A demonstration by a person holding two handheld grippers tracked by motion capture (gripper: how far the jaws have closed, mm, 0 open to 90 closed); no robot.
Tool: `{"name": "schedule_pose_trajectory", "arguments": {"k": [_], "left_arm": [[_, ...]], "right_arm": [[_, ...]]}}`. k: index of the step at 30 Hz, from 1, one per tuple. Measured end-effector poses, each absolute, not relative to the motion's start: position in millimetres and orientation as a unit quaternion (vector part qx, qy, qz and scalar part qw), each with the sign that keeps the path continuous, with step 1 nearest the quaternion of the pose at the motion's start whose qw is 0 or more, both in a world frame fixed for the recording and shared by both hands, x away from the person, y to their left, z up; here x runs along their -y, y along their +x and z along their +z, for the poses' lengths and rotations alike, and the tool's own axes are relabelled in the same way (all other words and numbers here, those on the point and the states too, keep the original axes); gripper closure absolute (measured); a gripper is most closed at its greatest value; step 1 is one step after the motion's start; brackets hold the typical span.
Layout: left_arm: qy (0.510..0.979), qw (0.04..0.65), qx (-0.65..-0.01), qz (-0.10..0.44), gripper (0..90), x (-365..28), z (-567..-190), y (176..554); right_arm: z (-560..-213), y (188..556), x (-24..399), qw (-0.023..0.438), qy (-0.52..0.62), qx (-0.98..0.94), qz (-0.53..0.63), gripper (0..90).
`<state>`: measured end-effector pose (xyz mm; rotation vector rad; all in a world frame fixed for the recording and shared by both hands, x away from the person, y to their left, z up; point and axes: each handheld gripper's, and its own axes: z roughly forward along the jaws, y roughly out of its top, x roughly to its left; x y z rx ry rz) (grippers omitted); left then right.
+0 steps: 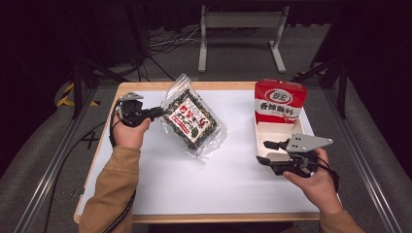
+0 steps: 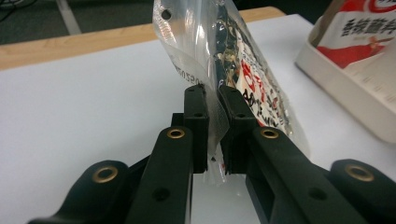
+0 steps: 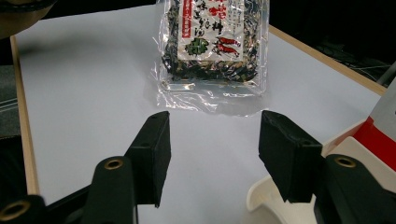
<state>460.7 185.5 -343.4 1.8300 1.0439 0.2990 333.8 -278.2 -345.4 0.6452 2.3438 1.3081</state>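
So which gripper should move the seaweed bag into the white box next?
Left. The left gripper is already shut on the clear edge of the seaweed bag and has it partly lifted. The right gripper is open with nothing between its jaws, waiting beside the white box.

Your clear bag (image 1: pixel 192 121) shows dark green-black flakes behind a white label with red print. The box (image 1: pixel 280 103) (red top, white band, dark characters) stands in a cream tray (image 1: pixel 263 137). Tabletop (image 1: pixel 194 179) white, pale wood edging; your sleeve (image 1: pixel 111 189) tan.
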Motion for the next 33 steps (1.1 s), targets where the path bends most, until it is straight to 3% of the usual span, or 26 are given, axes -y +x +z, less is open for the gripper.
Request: {"name": "schedule_pose_trajectory", "arguments": {"k": [13,33], "left_arm": [[0.763,0.517,-0.355,0.156,84.1,-172,-304,426],[0.8,0.532,-0.227,0.161,85.9,-150,-264,374]], "right_arm": [[-343,334,277,0.181,0.227,-0.833,0.47,46.3],[-337,340,266,0.175,0.21,-0.831,0.484,46.6]]}}
